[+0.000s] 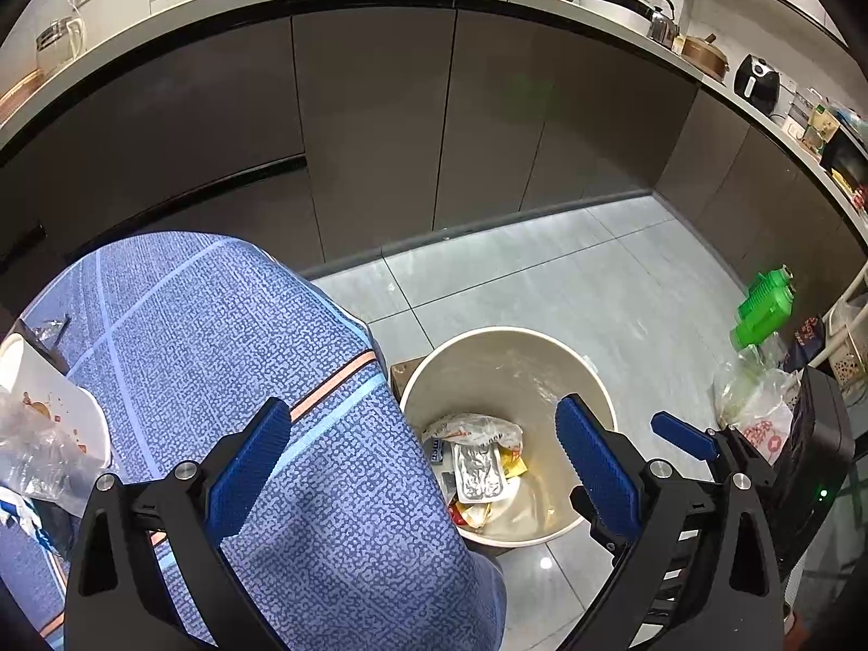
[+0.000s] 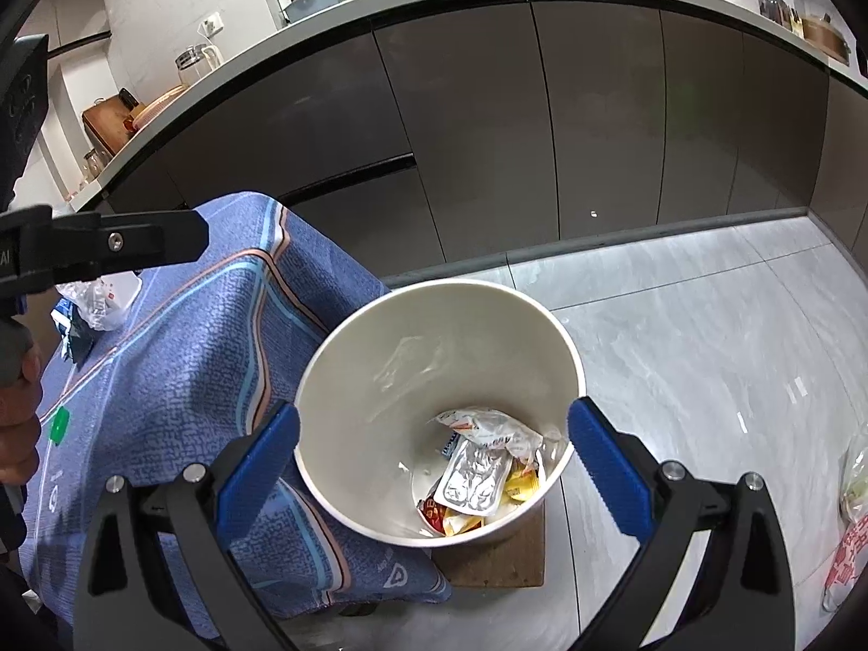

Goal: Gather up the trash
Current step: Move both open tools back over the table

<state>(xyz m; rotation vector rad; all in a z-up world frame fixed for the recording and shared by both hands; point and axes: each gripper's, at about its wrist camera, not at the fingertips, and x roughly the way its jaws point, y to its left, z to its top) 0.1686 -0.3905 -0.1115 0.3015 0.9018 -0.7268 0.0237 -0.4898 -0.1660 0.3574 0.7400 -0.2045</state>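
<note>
trash: a small heap of wrappers lies at the bottom of the bin, among them a silver foil pack, a crumpled clear bag and yellow and red sachets.
bin: the pale round bin stands on the floor just beside the covered surface, on a small brown board; i judge it is put there so that things from the surface can be dropped in with a short move.
left gripper: the left gripper hangs over the edge of the surface and the bin, its jaws wide, nothing between them.
right gripper: the right gripper points down into the bin's mouth, its jaws wide and empty; the wrappers lie far below them.
surface: a blue patterned cloth covers it and hangs down the side next to the bin.
trash not yet collected: at the far side of the surface lie a white paper cup with brown stains and a crumpled clear plastic bag.
hand: in the right wrist view a hand holds the handle of the left gripper at the left edge.
stage, my judgement: both jaws empty above the bin suggests a drop is done; next comes the cup and the bag.
risk: the light plastic bag can slip from the jaws or catch on the rim.
</note>
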